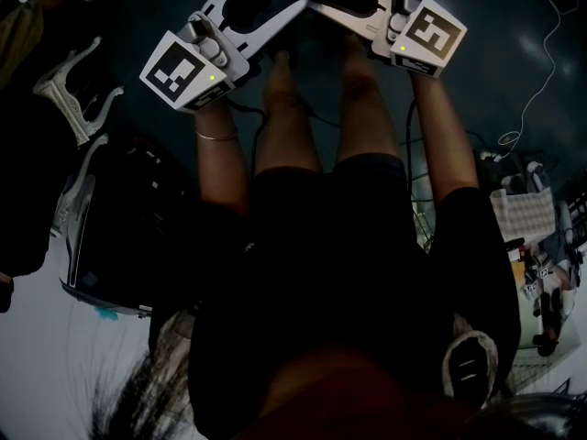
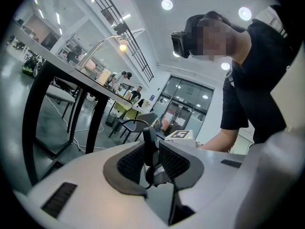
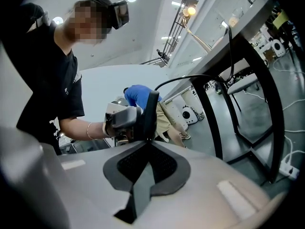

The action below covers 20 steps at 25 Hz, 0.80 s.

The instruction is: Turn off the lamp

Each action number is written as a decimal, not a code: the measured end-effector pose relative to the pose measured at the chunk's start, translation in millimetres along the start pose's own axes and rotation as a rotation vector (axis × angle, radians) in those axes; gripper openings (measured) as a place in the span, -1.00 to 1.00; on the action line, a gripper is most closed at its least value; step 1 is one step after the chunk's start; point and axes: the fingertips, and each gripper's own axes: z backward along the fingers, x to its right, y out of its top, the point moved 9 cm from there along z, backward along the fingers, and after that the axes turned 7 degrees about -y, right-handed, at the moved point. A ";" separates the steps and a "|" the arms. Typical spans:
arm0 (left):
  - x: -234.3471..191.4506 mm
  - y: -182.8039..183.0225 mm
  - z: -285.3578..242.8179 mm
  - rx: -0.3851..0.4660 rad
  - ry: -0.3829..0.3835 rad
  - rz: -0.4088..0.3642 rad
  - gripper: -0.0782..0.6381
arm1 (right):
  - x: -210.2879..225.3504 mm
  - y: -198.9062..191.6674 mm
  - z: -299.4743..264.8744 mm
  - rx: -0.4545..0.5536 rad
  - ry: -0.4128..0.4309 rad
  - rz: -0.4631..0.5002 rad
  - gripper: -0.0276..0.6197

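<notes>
two white moulded-plastic grippers are held low in front of the person, their noses angled in toward each other at the top centre of the head view, over a dark glossy floor (image 1: 495, 16). the left gripper (image 2: 149, 144) has its slim black fingers pressed together with nothing between them; ribbed dark pads flare out on either side of the seam, set in a smooth pale shell. the right gripper (image 3: 151, 112) is the same: fingers closed on each other and empty, a narrow black blade rising from mesh-textured pads. each carries a cube printed with black-and-white square markers, seen at the upper left and upper right of the head view. a thin metal bangle (image 1: 217, 137) rings the left wrist. the lamp (image 2: 122, 45) is lit, a small round glow at the end of a thin curved arm, standing on the table (image 2: 37, 109) in the upper left of the left gripper view; in the right gripper view it sits at the upper right. it is well apart from both grippers. the table has a thin flat top on black tubular legs.
</notes>
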 end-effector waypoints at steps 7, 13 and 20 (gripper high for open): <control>-1.7 2.4 -2.5 0.033 -0.005 0.026 -0.56 | -0.9 4.6 -1.8 -0.036 -0.005 0.087 -0.91; -0.9 5.0 -0.9 0.034 0.017 0.003 -0.57 | -2.9 7.9 -4.6 -0.044 -0.010 0.109 -0.91; -0.4 4.3 -0.8 0.020 0.013 -0.019 -0.57 | -3.3 7.9 -4.3 -0.045 -0.017 0.107 -0.91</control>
